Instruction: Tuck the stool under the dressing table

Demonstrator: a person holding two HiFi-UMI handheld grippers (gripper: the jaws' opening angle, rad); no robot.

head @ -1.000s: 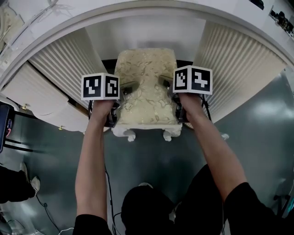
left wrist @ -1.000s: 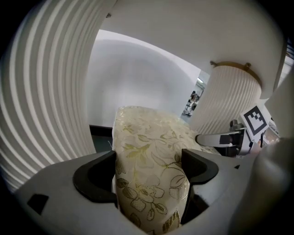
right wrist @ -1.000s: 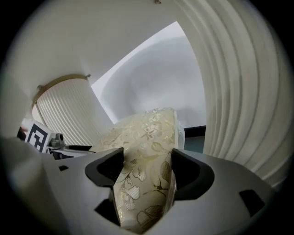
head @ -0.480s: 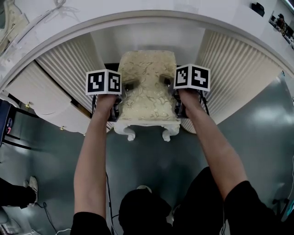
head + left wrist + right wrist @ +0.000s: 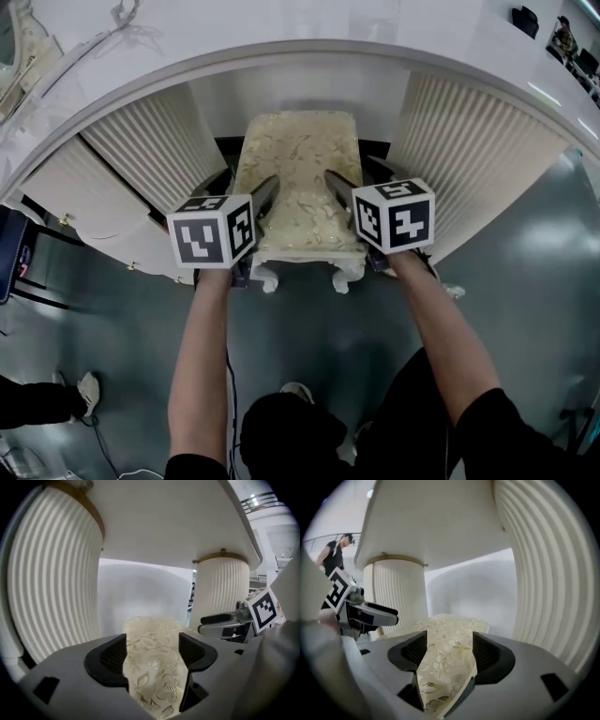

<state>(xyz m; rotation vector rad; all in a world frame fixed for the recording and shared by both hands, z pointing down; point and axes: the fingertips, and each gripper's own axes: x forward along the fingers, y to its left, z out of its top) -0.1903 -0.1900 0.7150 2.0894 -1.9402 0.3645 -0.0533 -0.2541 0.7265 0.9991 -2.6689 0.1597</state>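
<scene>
The left gripper (image 5: 153, 653) has its jaws standing apart. The stool (image 5: 300, 178) shows in the gap between them, its cream floral cushion (image 5: 150, 667) running away ahead of the pads. The pads do not appear to be clamped on it. The right gripper (image 5: 449, 649) is the same, with its jaws parted. The cushion's right edge passes through their gap just ahead and below. In the head view both grippers sit at the stool's near end, one at each near corner. Their dark fingers (image 5: 266, 190) reach forward over the cushion's side edges. Their marker cubes (image 5: 211, 230) are held close above the seat's near rim. The stool stands straight ahead of both grippers, between them. Most of its seat is already inside the kneehole of the dressing table (image 5: 281, 23). Its two white carved front legs (image 5: 267, 277) stick out on the grey floor (image 5: 309, 328), just below and between the cubes. A ribbed white pedestal (image 5: 141, 141) rises just outside the left gripper. A second ribbed pedestal (image 5: 478, 150) rises just outside the right one. In both gripper views the curved tabletop passes overhead. Each gripper view also shows the other gripper level with it across the cushion. Far off to the right gripper's left, a person (image 5: 335, 555) in dark clothes stands in the background.
</scene>
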